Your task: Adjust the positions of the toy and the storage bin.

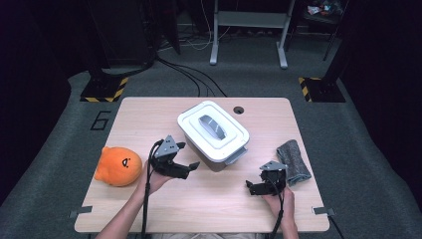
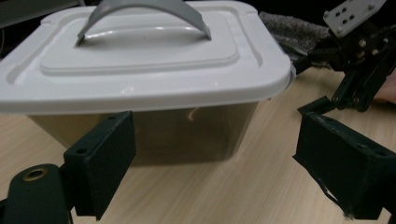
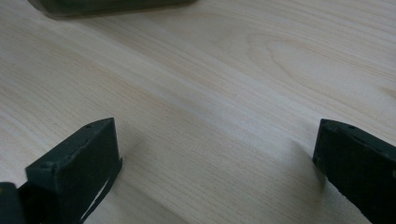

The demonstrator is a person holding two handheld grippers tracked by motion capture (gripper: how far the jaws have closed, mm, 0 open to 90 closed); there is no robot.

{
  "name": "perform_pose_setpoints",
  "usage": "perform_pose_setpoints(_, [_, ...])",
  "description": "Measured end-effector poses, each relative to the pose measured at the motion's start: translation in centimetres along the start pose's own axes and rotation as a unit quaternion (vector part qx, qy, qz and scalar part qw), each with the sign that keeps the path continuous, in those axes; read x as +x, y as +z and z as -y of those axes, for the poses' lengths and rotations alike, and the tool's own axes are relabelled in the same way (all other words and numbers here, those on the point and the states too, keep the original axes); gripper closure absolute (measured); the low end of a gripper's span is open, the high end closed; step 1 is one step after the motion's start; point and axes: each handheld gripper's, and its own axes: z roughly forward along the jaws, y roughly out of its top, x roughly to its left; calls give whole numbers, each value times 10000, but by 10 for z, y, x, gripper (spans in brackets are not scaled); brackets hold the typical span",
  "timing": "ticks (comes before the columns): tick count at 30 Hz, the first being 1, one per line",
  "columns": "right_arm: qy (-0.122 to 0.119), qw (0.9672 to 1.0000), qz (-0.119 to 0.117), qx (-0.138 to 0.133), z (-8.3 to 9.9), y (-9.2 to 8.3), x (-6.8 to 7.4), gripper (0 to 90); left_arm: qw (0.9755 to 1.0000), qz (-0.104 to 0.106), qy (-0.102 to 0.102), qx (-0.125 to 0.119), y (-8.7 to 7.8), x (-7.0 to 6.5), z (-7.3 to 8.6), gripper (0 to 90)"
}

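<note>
Lidded storage box (image 1: 213, 132) sits mid-table, lid on, grey handle (image 1: 213, 126) folded across the top; this box is the landmark. Left gripper (image 1: 188, 166) is just off the box's near-left corner, jaws wide with nothing between them, pointed at the box; in the left gripper view the box's smoky side wall (image 2: 187, 133) and white lid rim (image 2: 140, 95) sit right ahead of the pads, not touching. Right gripper (image 1: 253, 188) rests low on the table (image 1: 209, 199) near the box's near-right side, a bit further off, jaws also wide and empty; right gripper view has bare wood between the pads and just a sliver of the box base (image 3: 107, 7) at the top. Orange plush toy (image 1: 118, 166) lies well left of the box, grey cloth (image 1: 293, 162) to the box's right, both untouched. Step in hand, as I read it: approach to the box, likely to open or lift it, left hand leading. Next move probably calls for getting the left jaws onto the lid edge or the handle; handle lies flat, so it needs a pad under it, and the right gripper should steady the box so it doesn't slide.
</note>
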Motion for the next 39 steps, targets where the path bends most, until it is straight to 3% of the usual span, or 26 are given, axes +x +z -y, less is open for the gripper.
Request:
perform_pose_setpoints(5, [-57,10000,59,7,0,-1,0,0,9999,-46,-123,75,-1,-9,20,116])
perform_pose_setpoints(9, [-8,9998,10,-180,-1,-11,1,8,9994,-141,-182,254,0,-17,40,116])
perform_pose_setpoints(13, [-10,9988,159,-465,-10,-36,-2,17,9979,-292,-218,529,4,-19,61,116])
perform_pose_setpoints(16, [105,9975,416,-557,-19,-52,-14,18,9968,-400,-305,627,5,-17,73,116])
perform_pose_setpoints(17, [141,9970,532,-543,-21,-56,-20,19,9958,-527,-217,712,6,-17,76,116])
perform_pose_setpoints(20, [398,9941,931,-384,-27,-62,-41,32,9946,-632,-236,784,9,-18,83,116])
perform_pose_setpoints(23, [754,9907,1131,-70,-28,-58,-64,40,9932,-733,-234,877,11,-18,88,116])
perform_pose_setpoints(27, [1039,9877,1155,190,-23,-49,-87,98,9912,-816,-263,1011,13,-17,94,116])
perform_pose_setpoints(30, [1131,9862,1165,313,-20,-44,-96,145,9906,-843,-340,1025,14,-15,97,116])
perform_pose_setpoints(37, [1077,9845,1242,605,-14,-31,-105,268,9895,-862,-513,1043,20,-15,105,117])
perform_pose_setpoints(39, [1105,9845,1195,661,-12,-28,-107,306,9880,-900,-519,1140,21,-16,106,118])
